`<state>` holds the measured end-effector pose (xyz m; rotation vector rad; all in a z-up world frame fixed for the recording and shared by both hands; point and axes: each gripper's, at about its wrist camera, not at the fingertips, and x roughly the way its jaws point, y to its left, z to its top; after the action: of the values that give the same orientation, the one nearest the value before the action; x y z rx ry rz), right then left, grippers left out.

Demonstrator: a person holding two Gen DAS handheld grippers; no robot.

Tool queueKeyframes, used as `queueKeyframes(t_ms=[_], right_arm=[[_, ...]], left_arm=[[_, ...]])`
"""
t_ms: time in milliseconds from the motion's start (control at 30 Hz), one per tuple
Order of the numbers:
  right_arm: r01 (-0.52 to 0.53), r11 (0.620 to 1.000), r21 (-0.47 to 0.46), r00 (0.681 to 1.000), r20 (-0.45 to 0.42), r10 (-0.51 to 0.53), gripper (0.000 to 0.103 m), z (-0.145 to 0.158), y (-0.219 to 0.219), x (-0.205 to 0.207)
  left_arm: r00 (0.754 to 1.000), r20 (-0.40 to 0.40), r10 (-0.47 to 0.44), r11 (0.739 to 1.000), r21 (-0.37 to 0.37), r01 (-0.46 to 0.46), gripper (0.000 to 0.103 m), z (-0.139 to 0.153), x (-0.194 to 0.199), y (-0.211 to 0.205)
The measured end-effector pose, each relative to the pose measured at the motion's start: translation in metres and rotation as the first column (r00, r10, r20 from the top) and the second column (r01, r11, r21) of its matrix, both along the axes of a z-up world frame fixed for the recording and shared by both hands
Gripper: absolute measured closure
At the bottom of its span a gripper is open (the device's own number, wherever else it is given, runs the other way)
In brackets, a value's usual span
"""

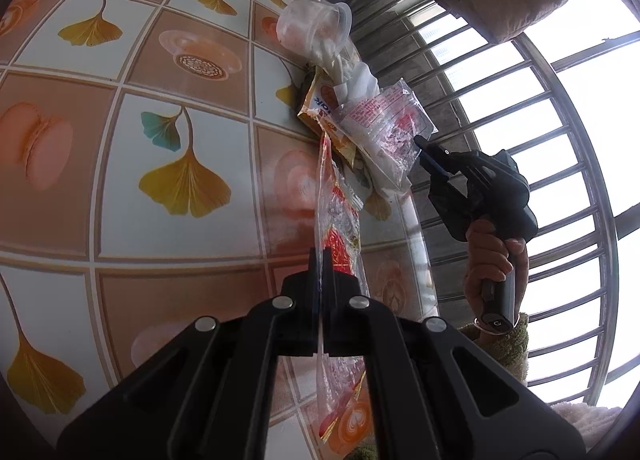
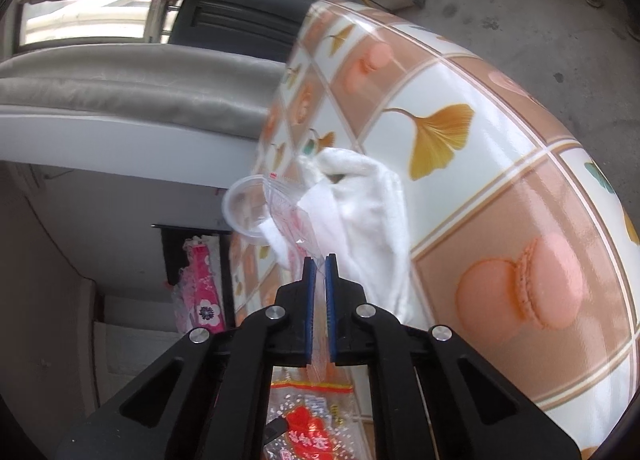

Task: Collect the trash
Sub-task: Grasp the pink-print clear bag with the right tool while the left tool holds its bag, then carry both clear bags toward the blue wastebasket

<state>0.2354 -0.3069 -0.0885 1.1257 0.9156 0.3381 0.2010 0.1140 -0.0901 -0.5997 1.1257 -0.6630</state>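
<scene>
The left gripper (image 1: 321,256) pinches a clear red-printed wrapper (image 1: 338,220), its long axis running toward the plastic cup (image 1: 316,26). The right gripper (image 2: 319,260) is nearly closed on another clear wrapper (image 2: 294,216) beside that cup.

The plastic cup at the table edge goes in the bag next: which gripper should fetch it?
Probably the right gripper. The plastic cup lies just ahead of its fingers, beside the white cloth. The left gripper is farther away, shut on the clear bag. The right also pinches bag film, so it must release first.
</scene>
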Motion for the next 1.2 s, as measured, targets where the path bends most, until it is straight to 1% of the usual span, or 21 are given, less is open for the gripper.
queueKeyframes(t_ms=[233, 333, 433, 533, 600, 700, 767, 833, 967, 1067, 1133, 1167, 1200], right_arm=[[-0.018, 0.999, 0.031, 0.995, 0.100, 0.015, 0.098, 0.035, -0.004, -0.020], [-0.013, 0.999, 0.043, 0.991, 0.133, 0.008, 0.098, 0.047, -0.010, -0.036], [0.008, 0.999, 0.050, 0.986, 0.165, -0.016, 0.098, 0.058, -0.023, -0.059], [0.042, 0.998, 0.050, 0.981, 0.188, -0.051, 0.098, 0.065, -0.040, -0.084], [0.080, 0.996, 0.042, 0.976, 0.199, -0.087, 0.098, 0.069, -0.056, -0.105], [0.155, 0.988, 0.018, 0.966, 0.205, -0.155, 0.098, 0.071, -0.085, -0.142], [0.212, 0.977, 0.002, 0.957, 0.202, -0.208, 0.098, 0.070, -0.106, -0.166], [0.281, 0.959, -0.019, 0.942, 0.195, -0.272, 0.098, 0.069, -0.129, -0.194], [0.430, 0.901, -0.059, 0.894, 0.168, -0.416, 0.098, 0.062, -0.179, -0.256], [0.538, 0.836, -0.106, 0.841, 0.140, -0.523, 0.098, 0.053, -0.212, -0.298], [0.603, 0.784, -0.150, 0.798, 0.122, -0.590, 0.098, 0.046, -0.233, -0.325], [0.640, 0.747, -0.179, 0.768, 0.110, -0.631, 0.098, 0.042, -0.244, -0.340], [0.661, 0.723, -0.203, 0.748, 0.101, -0.656, 0.098, 0.038, -0.250, -0.348]], left_arm=[[0.999, 0.042, -0.004, 0.998, -0.055, 0.006, 0.103, 0.022, -0.007, 0.001], [0.997, 0.071, -0.009, 0.997, -0.074, 0.014, 0.103, 0.034, -0.012, -0.001], [0.994, 0.103, -0.023, 0.997, -0.077, 0.031, 0.103, 0.048, -0.017, -0.006], [0.991, 0.127, -0.049, 0.995, -0.078, 0.059, 0.103, 0.059, -0.019, -0.016], [0.986, 0.146, -0.076, 0.994, -0.064, 0.086, 0.103, 0.066, -0.021, -0.028], [0.977, 0.167, -0.131, 0.989, -0.043, 0.139, 0.103, 0.075, -0.021, -0.055], [0.967, 0.183, -0.178, 0.982, -0.027, 0.185, 0.103, 0.082, -0.020, -0.081], [0.954, 0.195, -0.227, 0.972, -0.008, 0.233, 0.103, 0.087, -0.019, -0.111], [0.919, 0.214, -0.332, 0.942, 0.022, 0.335, 0.103, 0.096, -0.016, -0.180], [0.884, 0.217, -0.415, 0.909, 0.049, 0.415, 0.103, 0.097, -0.017, -0.239], [0.855, 0.212, -0.473, 0.880, 0.079, 0.468, 0.103, 0.094, -0.020, -0.283], [0.842, 0.208, -0.498, 0.867, 0.094, 0.490, 0.103, 0.092, -0.022, -0.304], [0.824, 0.202, -0.529, 0.848, 0.114, 0.517, 0.103, 0.088, -0.025, -0.327]])
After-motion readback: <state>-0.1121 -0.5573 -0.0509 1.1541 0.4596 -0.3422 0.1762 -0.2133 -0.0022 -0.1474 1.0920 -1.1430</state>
